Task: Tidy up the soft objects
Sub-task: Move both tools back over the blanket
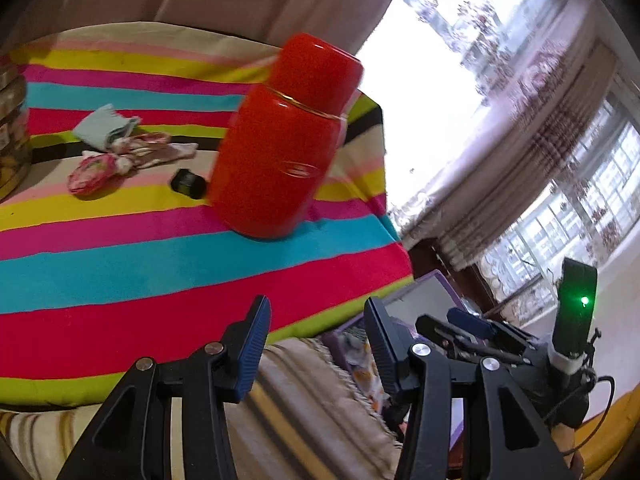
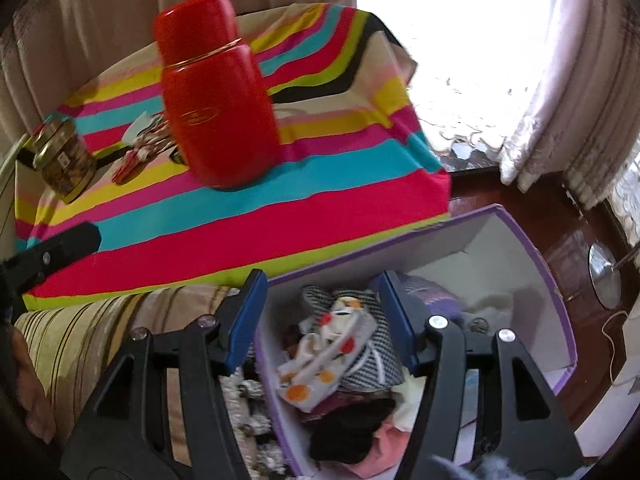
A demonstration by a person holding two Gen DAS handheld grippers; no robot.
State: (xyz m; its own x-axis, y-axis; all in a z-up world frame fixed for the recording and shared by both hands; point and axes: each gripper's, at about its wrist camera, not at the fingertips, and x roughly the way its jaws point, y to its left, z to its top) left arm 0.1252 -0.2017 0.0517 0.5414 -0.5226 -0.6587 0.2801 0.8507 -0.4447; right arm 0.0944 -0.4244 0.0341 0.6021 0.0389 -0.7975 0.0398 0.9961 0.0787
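A glossy red flask (image 1: 280, 136) stands upright on the striped cloth (image 1: 120, 264), a rounded cylinder with a domed cap and a thin gold ring at the neck. In the left view it sits at 12 o'clock from the left gripper (image 1: 316, 344), between the tool and the small soft things. Those lie at 10 o'clock: a pale blue rag (image 1: 105, 126), crumpled, touching flowery pink socks (image 1: 120, 160), with a small black object (image 1: 187, 184) just beside the flask's foot. A patterned tin (image 2: 62, 160) stands near the cloth's edge, at 9 o'clock in the right view.

The right gripper (image 2: 323, 320) hangs over a purple-rimmed box (image 2: 532, 248) with white inner walls. Inside lies a heap of fabrics: a spotted white cloth (image 2: 324, 360) on a black-and-white checked piece (image 2: 372, 364).

Both grippers stand spread, ribbed blue pads apart, nothing between them.
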